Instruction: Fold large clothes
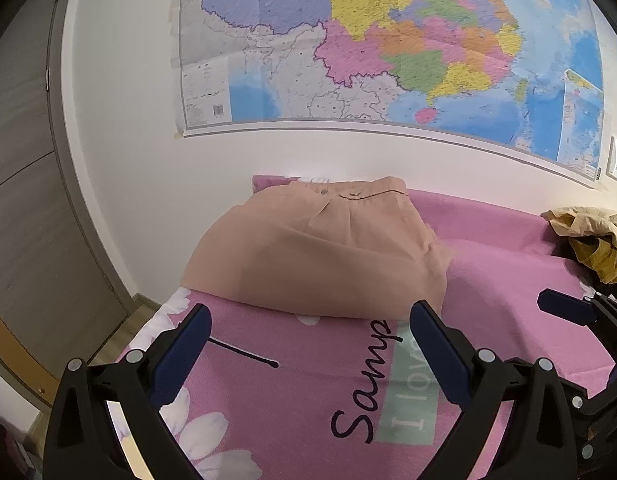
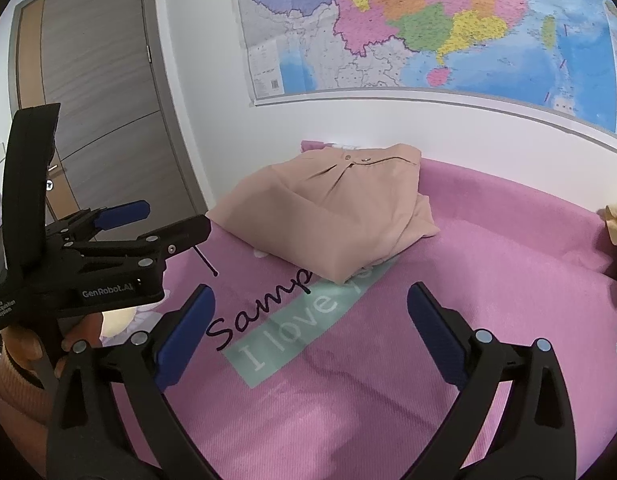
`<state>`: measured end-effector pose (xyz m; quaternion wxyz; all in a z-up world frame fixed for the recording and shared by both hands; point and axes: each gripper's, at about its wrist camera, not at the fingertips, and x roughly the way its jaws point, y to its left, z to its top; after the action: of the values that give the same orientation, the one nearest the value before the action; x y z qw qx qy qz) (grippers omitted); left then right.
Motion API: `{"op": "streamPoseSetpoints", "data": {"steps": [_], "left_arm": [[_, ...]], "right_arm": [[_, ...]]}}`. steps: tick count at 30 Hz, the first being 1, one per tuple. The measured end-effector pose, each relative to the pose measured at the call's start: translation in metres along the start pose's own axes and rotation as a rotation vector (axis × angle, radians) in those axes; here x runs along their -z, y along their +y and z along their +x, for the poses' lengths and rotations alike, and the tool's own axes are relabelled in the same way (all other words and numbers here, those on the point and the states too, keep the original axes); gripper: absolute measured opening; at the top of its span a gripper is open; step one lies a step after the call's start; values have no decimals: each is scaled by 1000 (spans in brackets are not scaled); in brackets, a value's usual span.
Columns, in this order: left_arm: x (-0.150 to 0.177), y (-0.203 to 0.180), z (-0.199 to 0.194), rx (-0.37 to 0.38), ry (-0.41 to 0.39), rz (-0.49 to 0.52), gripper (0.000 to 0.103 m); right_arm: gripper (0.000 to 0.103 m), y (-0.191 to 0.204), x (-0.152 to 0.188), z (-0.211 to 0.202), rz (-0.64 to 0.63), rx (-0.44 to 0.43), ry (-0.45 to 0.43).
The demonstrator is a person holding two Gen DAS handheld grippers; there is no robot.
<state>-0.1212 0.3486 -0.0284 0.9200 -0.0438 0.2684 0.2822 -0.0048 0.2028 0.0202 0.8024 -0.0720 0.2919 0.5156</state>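
Note:
A peach-coloured garment [image 1: 320, 248] lies folded into a compact bundle on the pink bed cover [image 1: 500, 248], near the wall; it also shows in the right wrist view [image 2: 340, 208]. My left gripper [image 1: 308, 320] is open and empty, just in front of the bundle's near edge. My right gripper [image 2: 310, 298] is open and empty, a little short of the bundle. The left gripper also appears at the left of the right wrist view [image 2: 164, 220].
A crumpled yellow-and-cream garment [image 1: 592, 236] lies at the right end of the bed. A large map [image 1: 388, 40] hangs on the white wall behind. A grey door [image 2: 92, 92] stands left. The bed's left edge [image 1: 148, 328] drops to a wooden floor.

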Motion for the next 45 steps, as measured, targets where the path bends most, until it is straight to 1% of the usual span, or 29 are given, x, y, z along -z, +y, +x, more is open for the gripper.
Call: {"op": "streamPoseSetpoints", "data": {"steps": [32, 45], "left_arm": [[8, -9, -16, 22, -4, 17, 96], [11, -10, -17, 26, 0, 16, 96]], "right_arm": [[97, 6, 11, -19, 19, 13, -23], [97, 7, 13, -22, 21, 18, -32]]}}
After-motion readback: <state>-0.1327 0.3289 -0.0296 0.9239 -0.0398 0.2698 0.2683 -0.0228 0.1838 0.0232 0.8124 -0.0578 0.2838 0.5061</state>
